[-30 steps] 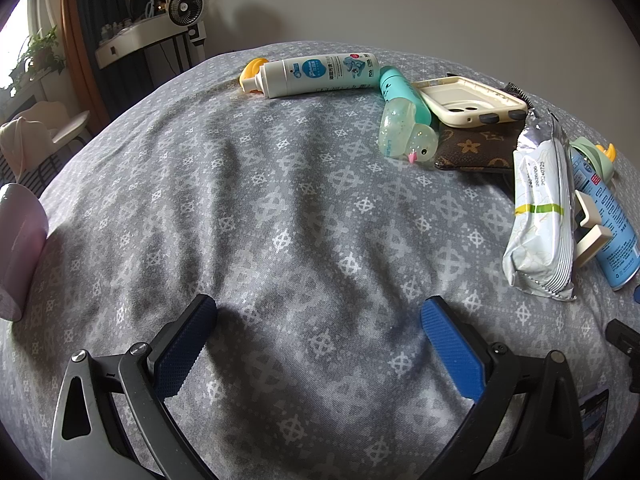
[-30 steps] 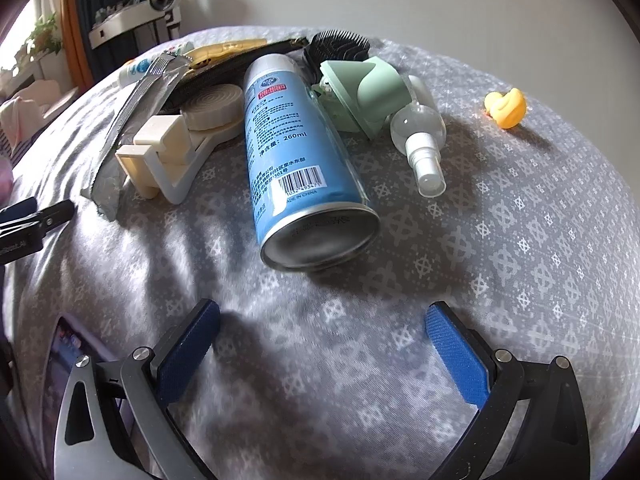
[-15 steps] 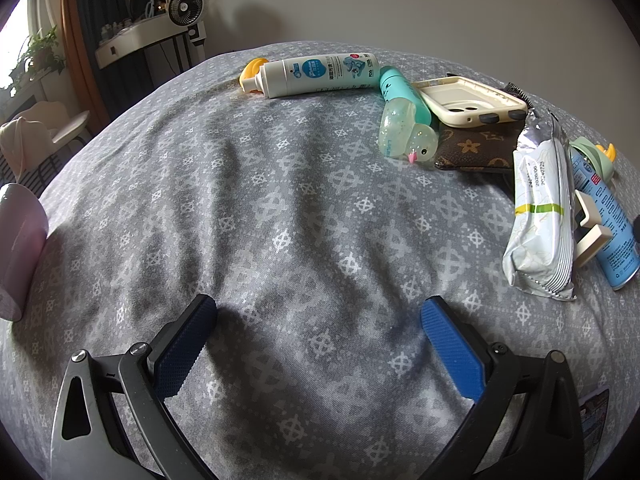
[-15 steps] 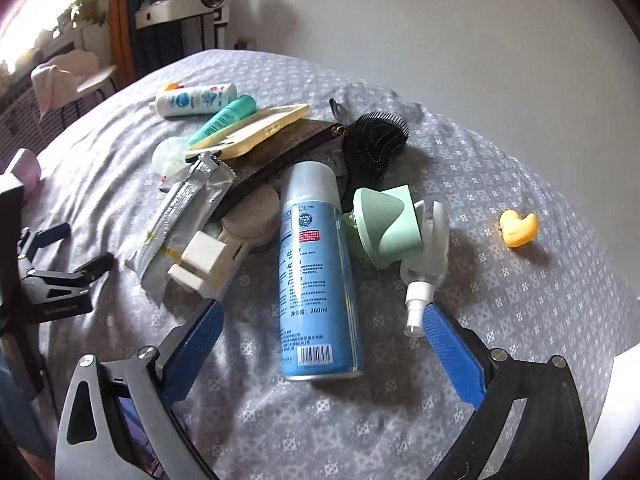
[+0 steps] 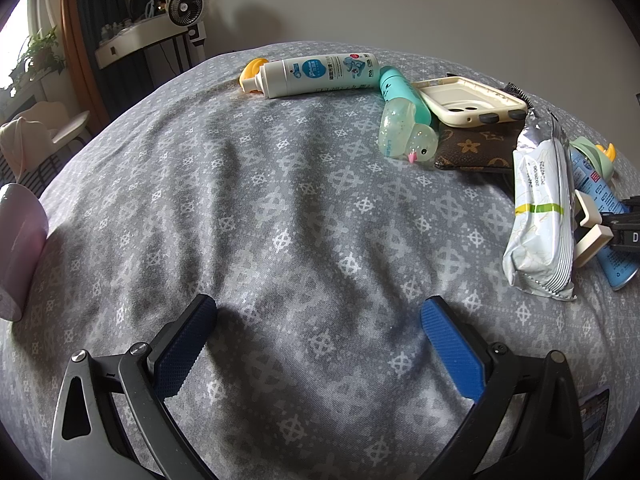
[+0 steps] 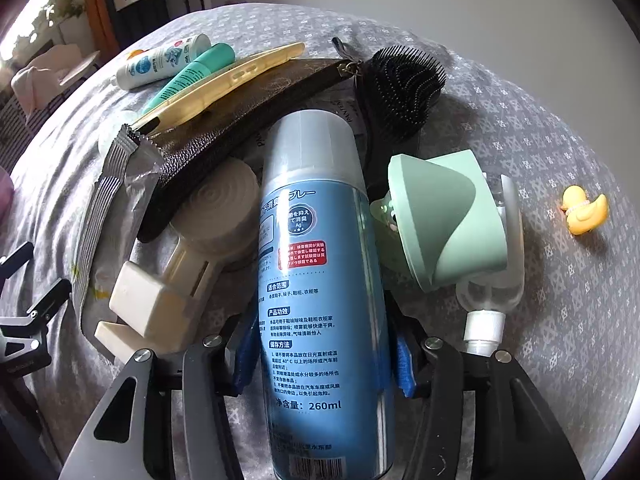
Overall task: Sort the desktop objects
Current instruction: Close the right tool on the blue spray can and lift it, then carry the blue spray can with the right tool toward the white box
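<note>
- My right tool (image 6: 322,356) has just been closing, and the blue pads now sit against both sides of the spray can (image 6: 316,280), low on its body near the base; I read it as clenched on the can.
- My left tool (image 5: 318,340) hangs released, jaws wide, nothing between them, over a bare patch of the grey cover (image 5: 248,208).
- The can lies on its side among the clutter, base toward me, cap pointing to the far side. From the left view it shows at the far right edge.
- Handling, as I judge it: a stiff metal cylinder, smooth and rather slippery, likely moderately heavy if full. It won't crush, but it can roll or pivot in a two-pad grip. Holding so near the base leaves the long cap end free to droop; a hold nearer mid-body would balance better.
- Just left of the can, touching or nearly so, sits the cream clip (image 6: 160,300) with its round disc; beyond that the foil pack (image 6: 104,200) and the brown pouch (image 6: 240,112).
- Just right of the can is the green cup (image 6: 444,220), resting against the clear bottle (image 6: 492,300); lifting could nudge either.
- Further out: the black brush (image 6: 404,84) on the far side, the yellow duck (image 6: 584,210) well apart on the right.
</note>
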Motion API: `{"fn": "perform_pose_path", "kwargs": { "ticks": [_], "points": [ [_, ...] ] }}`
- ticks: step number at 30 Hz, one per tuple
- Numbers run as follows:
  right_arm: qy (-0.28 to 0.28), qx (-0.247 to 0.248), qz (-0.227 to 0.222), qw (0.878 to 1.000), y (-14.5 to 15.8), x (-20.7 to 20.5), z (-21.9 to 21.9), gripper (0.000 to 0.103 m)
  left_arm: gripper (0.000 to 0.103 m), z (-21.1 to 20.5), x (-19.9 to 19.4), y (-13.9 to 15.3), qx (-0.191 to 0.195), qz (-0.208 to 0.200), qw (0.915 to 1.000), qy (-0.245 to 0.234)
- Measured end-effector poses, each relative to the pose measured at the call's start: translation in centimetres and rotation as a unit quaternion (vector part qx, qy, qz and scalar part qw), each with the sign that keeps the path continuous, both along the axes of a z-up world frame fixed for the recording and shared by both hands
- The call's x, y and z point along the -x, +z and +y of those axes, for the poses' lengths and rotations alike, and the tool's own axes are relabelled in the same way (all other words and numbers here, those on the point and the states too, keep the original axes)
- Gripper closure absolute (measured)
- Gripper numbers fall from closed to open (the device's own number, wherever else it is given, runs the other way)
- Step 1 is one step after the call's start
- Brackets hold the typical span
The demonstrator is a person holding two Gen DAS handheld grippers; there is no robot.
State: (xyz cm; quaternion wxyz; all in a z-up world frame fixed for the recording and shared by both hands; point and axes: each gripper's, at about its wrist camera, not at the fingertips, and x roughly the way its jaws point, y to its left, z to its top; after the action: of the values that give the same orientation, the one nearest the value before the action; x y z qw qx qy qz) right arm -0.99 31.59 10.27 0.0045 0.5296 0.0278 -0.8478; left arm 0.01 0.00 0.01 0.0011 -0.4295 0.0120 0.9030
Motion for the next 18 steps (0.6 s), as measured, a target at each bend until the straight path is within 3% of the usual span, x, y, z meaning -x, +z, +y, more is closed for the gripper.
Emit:
{"fn": "perform_pose_path", "kwargs": {
  "ticks": [9, 14, 18],
  "points": [
    [-0.026, 0.086, 0.059, 0.994, 4.9, -7.6, 3.2, 0.053, 0.000, 0.0, 0.0, 0.0, 0.000, 0.000, 1.0000, 0.000],
    [-0.078, 0.085, 0.118, 0.986, 8.6, -12.5, 7.7, 0.053, 0.000, 0.0, 0.0, 0.0, 0.000, 0.000, 1.0000, -0.001],
    [-0.148, 0.045, 0.152, 0.976, 10.3, -14.7, 12.6, 0.053, 0.000, 0.0, 0.0, 0.0, 0.000, 0.000, 1.0000, -0.001]
  ]
}}
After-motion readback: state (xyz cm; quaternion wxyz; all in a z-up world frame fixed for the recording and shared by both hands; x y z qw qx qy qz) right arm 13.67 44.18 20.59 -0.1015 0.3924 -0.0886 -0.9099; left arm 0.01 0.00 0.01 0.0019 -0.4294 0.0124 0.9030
